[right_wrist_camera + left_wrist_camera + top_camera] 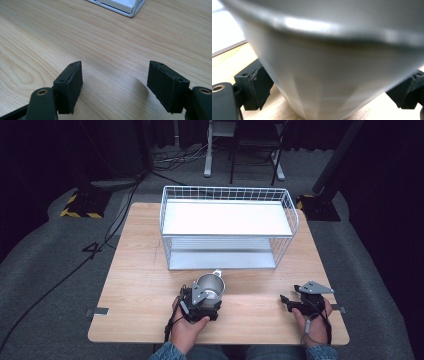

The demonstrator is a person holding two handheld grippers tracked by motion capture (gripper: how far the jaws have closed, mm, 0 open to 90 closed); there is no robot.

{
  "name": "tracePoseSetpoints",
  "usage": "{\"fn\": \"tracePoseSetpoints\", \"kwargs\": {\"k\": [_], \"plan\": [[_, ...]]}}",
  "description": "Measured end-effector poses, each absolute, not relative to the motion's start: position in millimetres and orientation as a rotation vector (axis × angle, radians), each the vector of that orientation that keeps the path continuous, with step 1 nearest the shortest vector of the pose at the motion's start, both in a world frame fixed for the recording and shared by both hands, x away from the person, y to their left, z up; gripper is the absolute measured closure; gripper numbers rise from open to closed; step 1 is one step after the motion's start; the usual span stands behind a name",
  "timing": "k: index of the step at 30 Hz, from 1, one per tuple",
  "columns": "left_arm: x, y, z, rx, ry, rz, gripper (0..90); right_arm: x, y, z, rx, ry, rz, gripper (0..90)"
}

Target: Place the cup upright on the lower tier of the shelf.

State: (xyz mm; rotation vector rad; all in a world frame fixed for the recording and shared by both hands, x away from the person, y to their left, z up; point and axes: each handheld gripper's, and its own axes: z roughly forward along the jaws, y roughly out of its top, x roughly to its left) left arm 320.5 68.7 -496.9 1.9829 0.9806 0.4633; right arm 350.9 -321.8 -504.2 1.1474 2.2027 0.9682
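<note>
A shiny metal cup (pixel 212 285) with a small handle on its far side stands upright on the wooden table (pixel 140 285), just in front of the wire rack. My left gripper (pixel 206 296) reaches around it from the near side. In the left gripper view the cup's grey wall (pixel 329 75) looms very close, and both black pads (pixel 259 85) lie against its lower sides, so the gripper is shut on it. My right gripper (pixel 292 301) rests low over bare wood at the front right, open, with nothing between its fingers (pixel 71 85).
A white two-tier wire rack (pixel 227 227) stands at the middle back of the table; its corner (pixel 125 7) shows ahead of the right gripper. Beyond the table are a chair, stand legs and cables on grey floor. Bare wood lies between the two hands.
</note>
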Motion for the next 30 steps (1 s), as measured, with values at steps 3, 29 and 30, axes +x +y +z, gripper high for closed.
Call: {"fn": "tracePoseSetpoints", "kwargs": {"k": [3, 29, 30], "plan": [[320, 67, -495, 1.978, 0.981, 0.457, 8.5, 351, -322, -504, 1.144, 2.201, 0.965, 28.3], [350, 61, -457, 1.882, 0.922, 0.543, 8.8, 350, -321, -504, 1.135, 2.202, 0.963, 28.4], [355, 60, -456, 1.867, 0.919, 0.547, 8.8, 350, -321, -504, 1.135, 2.2, 0.964, 28.4]]}}
